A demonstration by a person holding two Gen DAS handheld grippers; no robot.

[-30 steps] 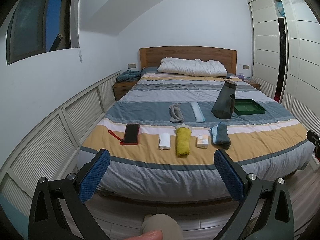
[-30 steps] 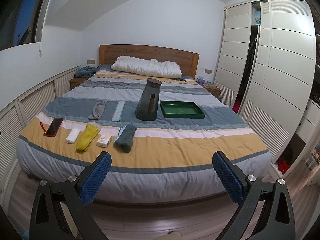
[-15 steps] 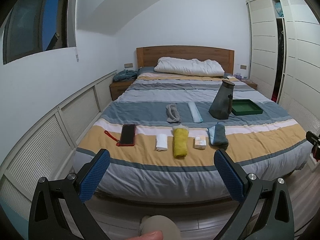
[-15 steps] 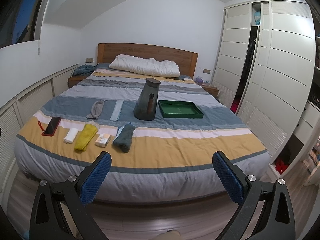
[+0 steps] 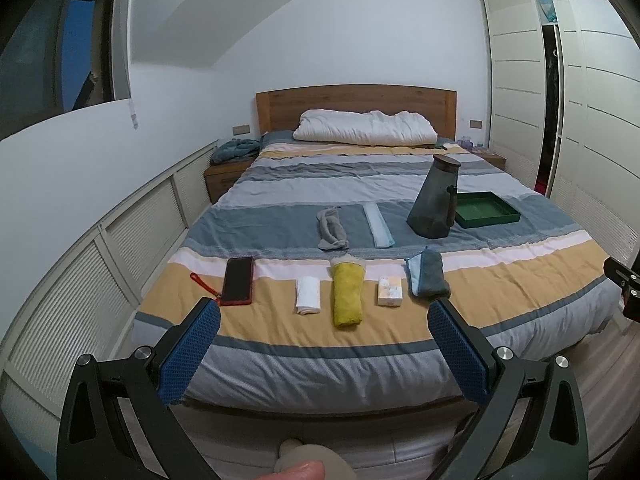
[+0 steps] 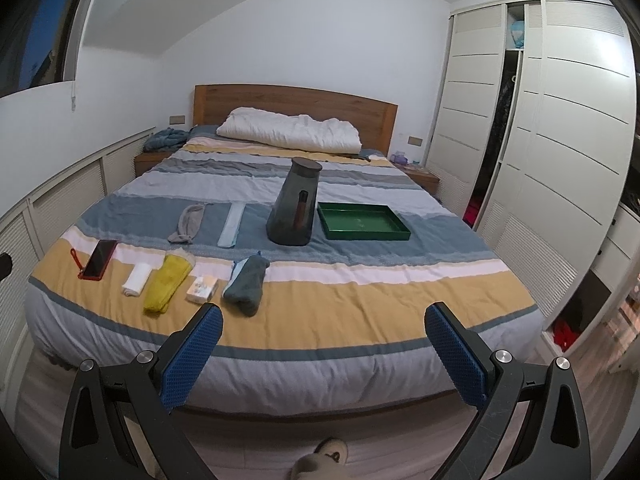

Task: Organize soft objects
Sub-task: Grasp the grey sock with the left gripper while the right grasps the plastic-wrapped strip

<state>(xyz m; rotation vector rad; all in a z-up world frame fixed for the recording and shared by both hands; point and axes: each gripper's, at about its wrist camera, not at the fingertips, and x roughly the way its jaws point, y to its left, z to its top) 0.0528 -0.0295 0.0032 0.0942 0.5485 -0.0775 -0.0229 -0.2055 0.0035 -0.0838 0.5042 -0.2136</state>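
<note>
So the striped bed (image 5: 400, 344) fills both views, with a rumpled white duvet (image 5: 366, 133) bunched at the headboard end; a tall dark grey jug (image 6: 295, 213) stands upright around mid-bed, and a green tray (image 6: 362, 222) sits just beside it toward the wardrobe-side edge (empty as far as I can see). Nearer the foot edge there's a row of small stuff: a dark teal rolled towel (image 6: 247, 284), a yellow rolled cloth (image 5: 347, 294), a white rolled cloth (image 5: 308, 294), a small tissue pack (image 5: 389, 291) between the yellow and teal ones, and a phone in a red case (image 5: 238, 280) toward the window-side edge; behind that row lie a grey sock-like cloth (image 5: 332, 229) and a pale blue strip (image 5: 378, 224), flat and apart from each other. Left gripper (image 5: 324, 354) hangs off the foot edge, jaws spread wide with nothing between them; right gripper (image 6: 323, 358) is the same, spread wide, touching nothing.
</note>
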